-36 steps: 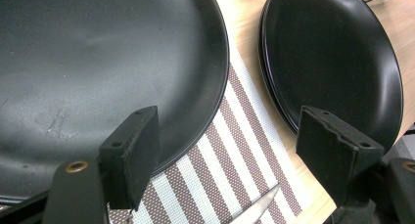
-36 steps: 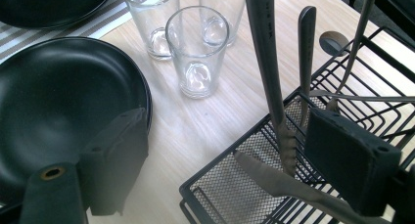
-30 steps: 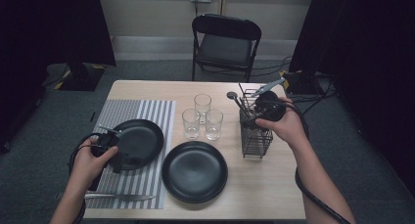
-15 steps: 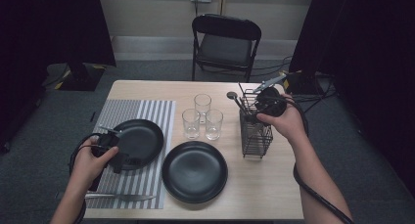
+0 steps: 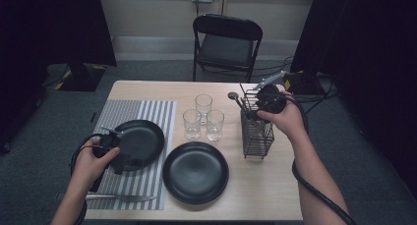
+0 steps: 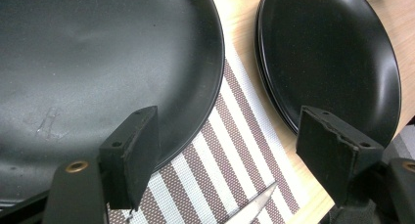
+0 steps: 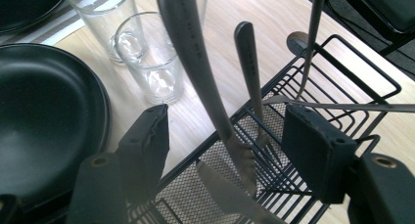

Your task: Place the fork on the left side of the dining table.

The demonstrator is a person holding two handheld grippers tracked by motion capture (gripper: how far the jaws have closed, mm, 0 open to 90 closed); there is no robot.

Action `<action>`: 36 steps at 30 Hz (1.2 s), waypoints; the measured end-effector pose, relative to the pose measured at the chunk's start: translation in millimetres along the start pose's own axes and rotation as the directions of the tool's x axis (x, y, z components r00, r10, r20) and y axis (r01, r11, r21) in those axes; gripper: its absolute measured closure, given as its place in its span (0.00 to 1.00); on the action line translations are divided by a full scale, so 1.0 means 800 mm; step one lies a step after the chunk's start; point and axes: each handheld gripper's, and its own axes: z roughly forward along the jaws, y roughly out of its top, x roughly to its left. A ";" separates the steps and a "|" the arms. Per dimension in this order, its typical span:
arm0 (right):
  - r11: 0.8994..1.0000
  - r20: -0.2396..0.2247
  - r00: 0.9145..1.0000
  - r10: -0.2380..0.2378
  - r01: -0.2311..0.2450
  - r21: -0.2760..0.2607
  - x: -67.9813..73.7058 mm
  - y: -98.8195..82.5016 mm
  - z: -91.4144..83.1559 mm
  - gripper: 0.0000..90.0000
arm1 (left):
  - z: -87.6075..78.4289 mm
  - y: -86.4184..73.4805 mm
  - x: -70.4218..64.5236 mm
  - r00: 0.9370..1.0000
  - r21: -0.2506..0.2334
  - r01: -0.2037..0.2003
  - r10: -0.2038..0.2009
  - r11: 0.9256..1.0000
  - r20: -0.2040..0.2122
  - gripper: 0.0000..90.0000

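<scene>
Right gripper (image 7: 225,136) straddles upright, slightly tilted fork (image 7: 195,53).

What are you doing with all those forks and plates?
A person is setting a table with a gripper in each hand. The right gripper is at the wire cutlery rack; its jaws have just been closing around a utensil handle but don't press on it yet. The left gripper hovers open by the black plate on the striped placemat. A second plate and three glasses sit nearby.
</scene>
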 end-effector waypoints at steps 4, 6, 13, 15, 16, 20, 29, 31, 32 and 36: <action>1.000 0.007 1.000 0.008 -0.008 0.012 -0.005 0.001 0.003 0.42 | 0.000 0.000 0.000 1.000 0.000 0.002 -0.002 1.000 0.002 0.27; 1.000 0.012 1.000 0.008 -0.008 0.010 -0.005 0.002 0.004 0.43 | 0.000 0.000 0.000 1.000 0.001 0.002 -0.002 1.000 0.002 0.27; 1.000 0.021 1.000 0.012 -0.012 0.006 -0.009 0.008 0.008 0.44 | 0.000 0.000 0.000 1.000 0.003 0.000 0.000 1.000 0.004 0.27; 1.000 0.022 1.000 0.005 -0.005 0.011 -0.011 0.009 0.010 0.45 | -0.001 0.000 0.000 1.000 0.001 -0.001 0.001 1.000 0.005 0.27; 1.000 0.022 1.000 0.008 -0.008 0.009 -0.011 0.010 0.010 0.45 | -0.001 0.000 0.000 1.000 0.001 -0.001 0.001 1.000 0.005 0.27; 1.000 0.032 0.999 0.010 -0.011 0.008 -0.013 0.011 0.013 0.46 | -0.001 0.000 0.001 1.000 0.002 0.000 0.000 1.000 0.004 0.27; 1.000 0.046 0.999 0.021 -0.021 0.007 -0.018 0.013 0.014 0.48 | -0.003 0.000 0.002 1.000 -0.003 0.005 -0.005 1.000 0.013 0.27; 1.000 0.051 0.999 0.019 -0.020 0.008 -0.018 0.013 0.014 0.49 | -0.003 0.000 0.002 1.000 -0.008 0.006 -0.006 1.000 0.014 0.27; 1.000 0.057 0.998 0.020 -0.020 -0.001 -0.019 0.014 0.015 0.49 | -0.003 0.001 0.001 1.000 -0.023 0.004 -0.004 1.000 0.017 0.28; 1.000 0.057 0.998 0.023 -0.023 -0.006 -0.020 0.016 0.016 0.51 | -0.003 0.001 0.002 1.000 -0.027 -0.006 0.007 1.000 0.021 0.28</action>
